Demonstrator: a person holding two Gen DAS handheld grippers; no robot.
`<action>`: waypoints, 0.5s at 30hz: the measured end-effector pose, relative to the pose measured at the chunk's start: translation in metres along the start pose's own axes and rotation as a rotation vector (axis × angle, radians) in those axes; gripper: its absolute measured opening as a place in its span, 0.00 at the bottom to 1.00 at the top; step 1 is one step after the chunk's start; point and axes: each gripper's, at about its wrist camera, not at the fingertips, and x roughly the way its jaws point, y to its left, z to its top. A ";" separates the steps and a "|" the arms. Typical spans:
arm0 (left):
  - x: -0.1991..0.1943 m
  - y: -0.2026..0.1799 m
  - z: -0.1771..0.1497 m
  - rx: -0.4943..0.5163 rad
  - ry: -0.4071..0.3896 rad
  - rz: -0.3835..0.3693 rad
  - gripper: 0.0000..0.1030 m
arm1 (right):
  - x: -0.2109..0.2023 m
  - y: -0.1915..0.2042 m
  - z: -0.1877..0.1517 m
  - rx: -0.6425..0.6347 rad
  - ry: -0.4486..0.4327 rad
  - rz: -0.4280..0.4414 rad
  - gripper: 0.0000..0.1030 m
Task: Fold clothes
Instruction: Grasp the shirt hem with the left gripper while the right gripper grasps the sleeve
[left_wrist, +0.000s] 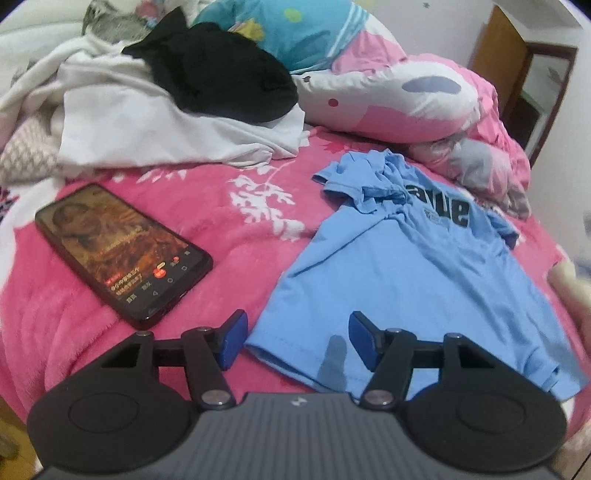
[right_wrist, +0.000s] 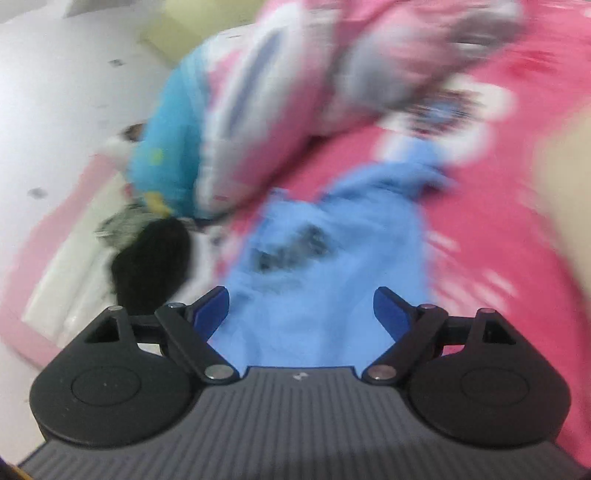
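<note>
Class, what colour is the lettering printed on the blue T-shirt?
Black, on the blue T-shirt; clearest in the left wrist view.

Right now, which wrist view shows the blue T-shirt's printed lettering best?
The left wrist view: the blue T-shirt lies sharp and spread out, dark lettering near the collar. In the right wrist view the shirt is motion-blurred, the print only a dark smear.

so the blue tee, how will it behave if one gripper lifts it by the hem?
The blue tee is probably floppy: its sleeve already lies bunched. It looks thin and light, so the unheld side would likely sag. On the fuzzy pink blanket it may drag and wrinkle rather than slide.
</note>
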 end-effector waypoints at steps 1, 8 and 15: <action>0.001 0.001 0.001 -0.017 0.003 0.003 0.58 | -0.013 -0.010 -0.014 0.013 -0.006 -0.038 0.83; 0.010 -0.009 0.003 -0.014 0.007 0.102 0.45 | -0.042 -0.069 -0.082 0.119 0.019 -0.173 0.65; 0.015 -0.020 -0.002 0.043 -0.010 0.193 0.31 | -0.029 -0.063 -0.103 0.046 0.087 -0.118 0.41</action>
